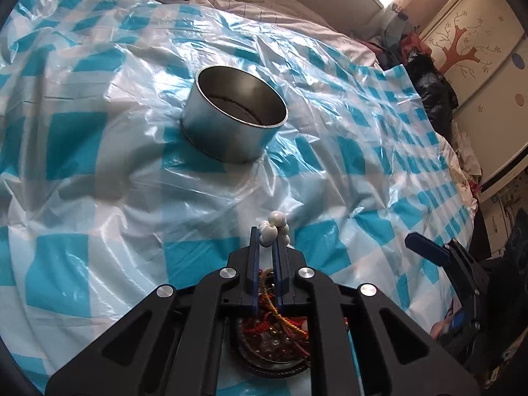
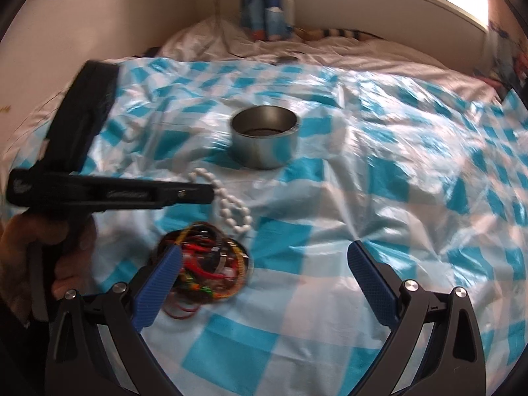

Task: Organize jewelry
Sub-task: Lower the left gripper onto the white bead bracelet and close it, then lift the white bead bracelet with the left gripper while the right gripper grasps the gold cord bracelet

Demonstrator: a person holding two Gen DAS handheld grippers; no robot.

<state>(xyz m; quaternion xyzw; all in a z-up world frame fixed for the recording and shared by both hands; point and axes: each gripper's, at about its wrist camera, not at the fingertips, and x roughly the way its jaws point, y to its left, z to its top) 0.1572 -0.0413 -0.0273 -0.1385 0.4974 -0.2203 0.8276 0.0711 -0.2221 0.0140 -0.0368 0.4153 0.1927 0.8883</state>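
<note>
A white beaded necklace [image 1: 273, 227] is clamped between the narrowed blue fingers of the left gripper [image 1: 266, 242], above a heap of tangled coloured bracelets [image 2: 206, 260]. A round metal tin [image 1: 235, 112] stands beyond on blue-and-white checked plastic sheeting [image 1: 99, 198]. The right gripper [image 2: 264, 257] is held spread wide, grasping nothing.

White bead necklace [image 2: 231, 204], silver tin [image 1: 234, 115], blue-and-white checked plastic sheet [image 1: 99, 198].

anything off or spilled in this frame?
Nothing spilled. The white bead necklace dangles from the left gripper, half trailing on the checked sheet. The metal tin stands upright; the bracelets stay piled.
</note>
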